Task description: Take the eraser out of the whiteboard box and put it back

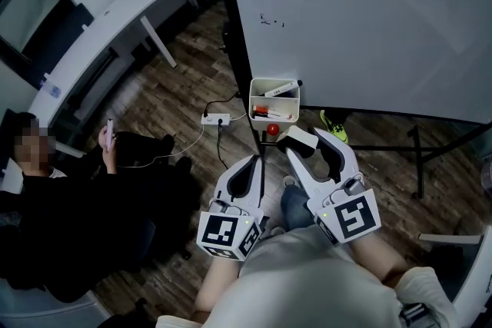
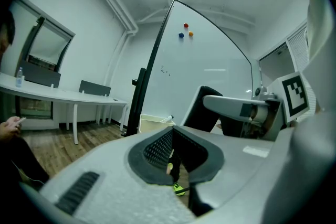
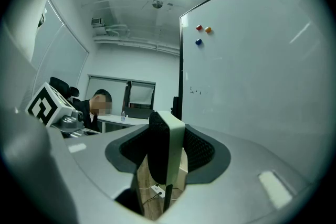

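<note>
Eraser (image 1: 299, 141): out of the whiteboard box (image 1: 253, 97). It sits on your side of the box and slightly to its right, near it but not touching. Its white back and dark felt face both show.
Right claw (image 1: 307, 144): you have it clamped on the eraser. In the right gripper view the eraser stands upright between the two pads, which press on its sides.
Left claw (image 1: 247, 164): the jaws are together with nothing between them. It is on your side of the box and a little to its left, farther from the box than the eraser.
Whiteboard box: open-topped and pale. It hangs at the lower left corner of the whiteboard (image 1: 369, 19), beside the black frame post.
Markers (image 1: 277, 112): these lie inside the box, and one has a red end.
Power strip (image 1: 215, 119): white, on the wooden floor just left of the box, with a cable running from it.
Seated person (image 1: 77, 196): dressed in dark clothes, well to the left of the box.
</note>
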